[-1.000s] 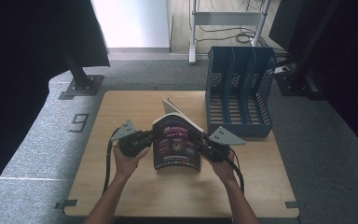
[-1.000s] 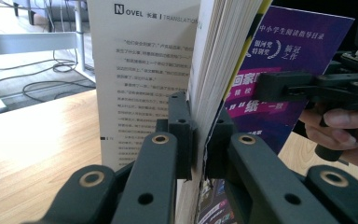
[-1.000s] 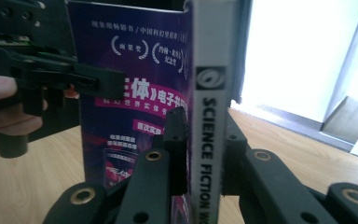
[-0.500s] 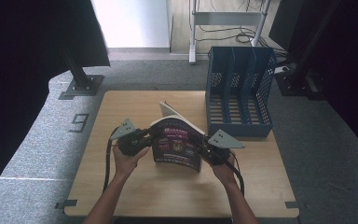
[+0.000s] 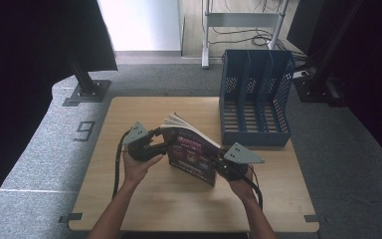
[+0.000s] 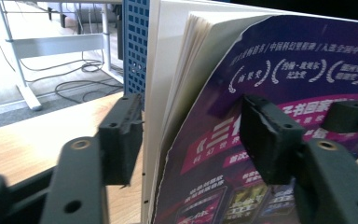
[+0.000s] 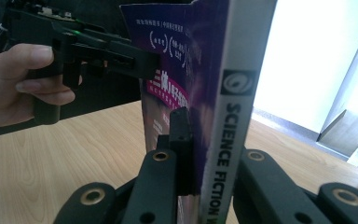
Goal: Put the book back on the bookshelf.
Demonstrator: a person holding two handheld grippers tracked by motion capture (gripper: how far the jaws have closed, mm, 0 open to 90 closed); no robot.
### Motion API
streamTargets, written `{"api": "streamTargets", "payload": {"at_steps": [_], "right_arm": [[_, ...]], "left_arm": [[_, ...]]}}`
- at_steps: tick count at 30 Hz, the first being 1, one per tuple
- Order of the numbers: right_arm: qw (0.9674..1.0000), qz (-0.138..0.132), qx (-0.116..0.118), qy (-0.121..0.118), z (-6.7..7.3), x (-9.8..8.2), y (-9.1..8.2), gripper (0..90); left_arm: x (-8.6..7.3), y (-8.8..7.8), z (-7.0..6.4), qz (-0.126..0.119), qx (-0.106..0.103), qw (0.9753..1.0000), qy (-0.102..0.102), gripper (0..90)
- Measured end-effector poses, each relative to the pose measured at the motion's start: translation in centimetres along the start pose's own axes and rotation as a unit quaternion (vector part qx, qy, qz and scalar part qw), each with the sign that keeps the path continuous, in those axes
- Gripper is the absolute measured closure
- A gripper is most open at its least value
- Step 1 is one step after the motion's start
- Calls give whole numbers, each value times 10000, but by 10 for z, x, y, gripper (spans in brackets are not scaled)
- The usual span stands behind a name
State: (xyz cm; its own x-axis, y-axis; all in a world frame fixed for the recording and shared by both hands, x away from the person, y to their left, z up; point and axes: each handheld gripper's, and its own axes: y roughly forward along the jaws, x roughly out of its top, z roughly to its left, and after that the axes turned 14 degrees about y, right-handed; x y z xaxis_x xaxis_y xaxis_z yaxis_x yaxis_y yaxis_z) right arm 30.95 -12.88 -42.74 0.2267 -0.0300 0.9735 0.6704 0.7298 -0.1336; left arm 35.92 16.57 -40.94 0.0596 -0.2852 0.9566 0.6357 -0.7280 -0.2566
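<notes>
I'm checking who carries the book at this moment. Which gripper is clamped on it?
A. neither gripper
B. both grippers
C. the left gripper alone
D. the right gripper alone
D: the right gripper pinches the book at its spine, while the left gripper has just been opening, its pads standing off the pages and cover between them.

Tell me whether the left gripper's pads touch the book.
Apart. The left gripper view shows the book between the left gripper's pads, which have just been opening, gaps both sides.
</notes>
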Motion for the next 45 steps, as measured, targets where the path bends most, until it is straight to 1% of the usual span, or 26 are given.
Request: {"api": "streamTargets", "payload": {"at_steps": [3, 4, 5, 10, 13, 16, 18, 21, 26, 29, 31, 34, 35, 36, 41, 42, 43, 44, 45], "right_arm": [[10000, 3, 6, -24, 0, 0, -1, 815], [10000, 17, 1, -46, 0, 0, -1, 815], [10000, 23, 1, -59, 0, 1, -2, 815], [10000, 24, 22, -89, -2, 1, -2, 815], [10000, 19, 37, -77, -3, 1, -1, 816], [9999, 48, 30, -112, -2, 2, -1, 815], [9999, 54, 31, -108, -3, 2, -1, 814], [9999, 57, 40, -111, -3, 2, -1, 813], [9999, 79, 65, -129, -2, 2, 0, 813], [9999, 81, 78, -119, -2, 3, 0, 812], [9999, 84, 81, -119, -2, 3, 1, 812], [9998, 103, 111, -151, -2, 3, 1, 810], [9997, 109, 126, -155, -2, 3, 1, 808], [9997, 114, 147, -163, -2, 3, 1, 806], [9995, 126, 248, -179, -2, 3, 2, 777], [9991, 125, 362, -172, -3, 4, 4, 738], [9991, 125, 362, -172, -3, 4, 4, 738], [9989, 116, 426, -136, -3, 6, 7, 716], [9990, 127, 406, -143, -3, 8, 9, 709]], "left_arm": [[1, 3, 0, 67, 3, 10000, 18, 324], [3, 6, 1, 148, 19, 9999, 46, 302], [3, 7, 1, 173, 32, 9998, 58, 288], [6, 12, 2, 213, 114, 9996, 114, 223], [8, 15, 3, 234, 79, 9996, 124, 201], [11, 18, 3, 245, 38, 9995, 192, 195], [14, 19, 3, 181, 18, 9995, 245, 192], [16, 19, 4, 152, -1, 9996, 251, 184], [18, 21, 7, 192, -55, 9996, 220, 155], [20, 24, 8, 174, -151, 9995, 224, 150], [20, 25, 8, 169, -177, 9994, 227, 150], [21, 26, 6, 146, -301, 9992, 226, 154], [22, 26, 4, 128, -379, 9990, 216, 157], [22, 26, 4, 131, -380, 9990, 213, 155], [22, 26, 4, 141, -391, 9990, 169, 156], [22, 26, 4, 141, -401, 9990, 165, 159], [22, 26, 4, 141, -401, 9990, 165, 160], [22, 26, 2, 120, -418, 9989, 194, 161], [22, 26, 2, 120, -418, 9989, 194, 163]]}}
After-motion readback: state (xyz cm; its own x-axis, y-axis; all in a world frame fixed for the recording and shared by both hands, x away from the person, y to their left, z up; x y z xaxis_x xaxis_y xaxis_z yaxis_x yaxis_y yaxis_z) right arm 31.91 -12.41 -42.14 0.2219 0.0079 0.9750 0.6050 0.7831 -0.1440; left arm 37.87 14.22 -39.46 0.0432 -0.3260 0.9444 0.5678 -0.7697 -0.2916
